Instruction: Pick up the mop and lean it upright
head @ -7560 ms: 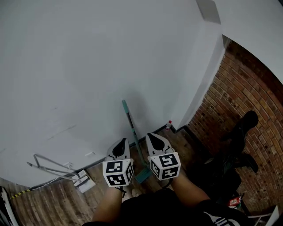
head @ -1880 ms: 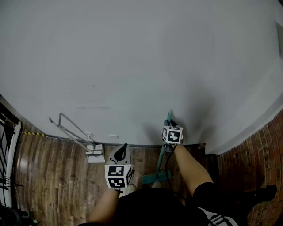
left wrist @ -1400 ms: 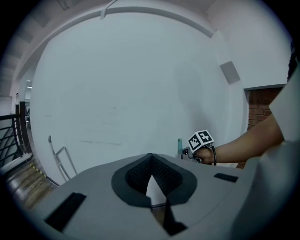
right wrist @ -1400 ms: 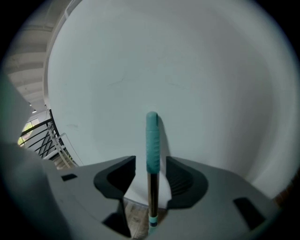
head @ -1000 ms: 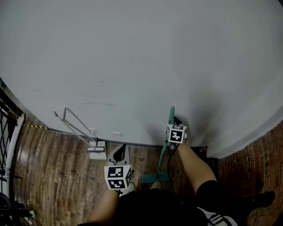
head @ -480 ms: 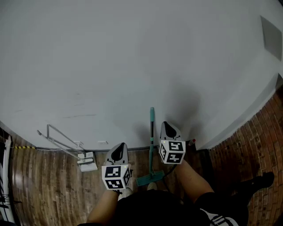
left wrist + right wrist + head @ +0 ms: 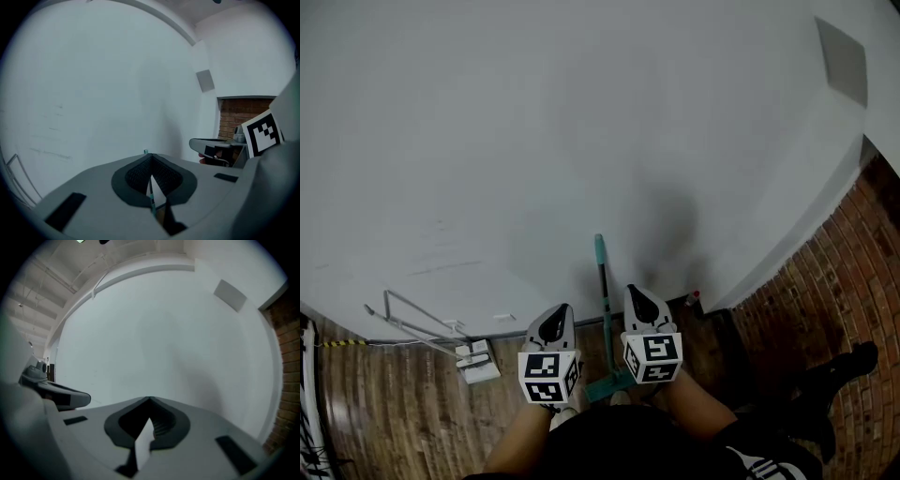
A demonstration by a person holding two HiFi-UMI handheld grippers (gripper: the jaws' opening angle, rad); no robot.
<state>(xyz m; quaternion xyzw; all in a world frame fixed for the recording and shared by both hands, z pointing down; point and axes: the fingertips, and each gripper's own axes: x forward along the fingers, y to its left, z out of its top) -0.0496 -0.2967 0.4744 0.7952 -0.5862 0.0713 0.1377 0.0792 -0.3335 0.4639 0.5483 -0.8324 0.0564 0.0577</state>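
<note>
leaning on one white wall (image 7: 534, 141) stands one teal mop (image 7: 602, 281). left hand-held gripper (image 7: 555, 322) at its 8 o'clock, right hand-held gripper (image 7: 640, 300) at 4 o'clock, both pressed together, empty.

Your mop (image 7: 602, 281) leans upright against the wall (image 7: 534, 141), its head on the floor (image 7: 375, 422), between your left tongs (image 7: 557, 317) and right tongs (image 7: 636, 296). Left of them, a wire rack (image 7: 412, 323) sits at the wall's foot. A brick wall (image 7: 853, 272) stands to the right.
</note>
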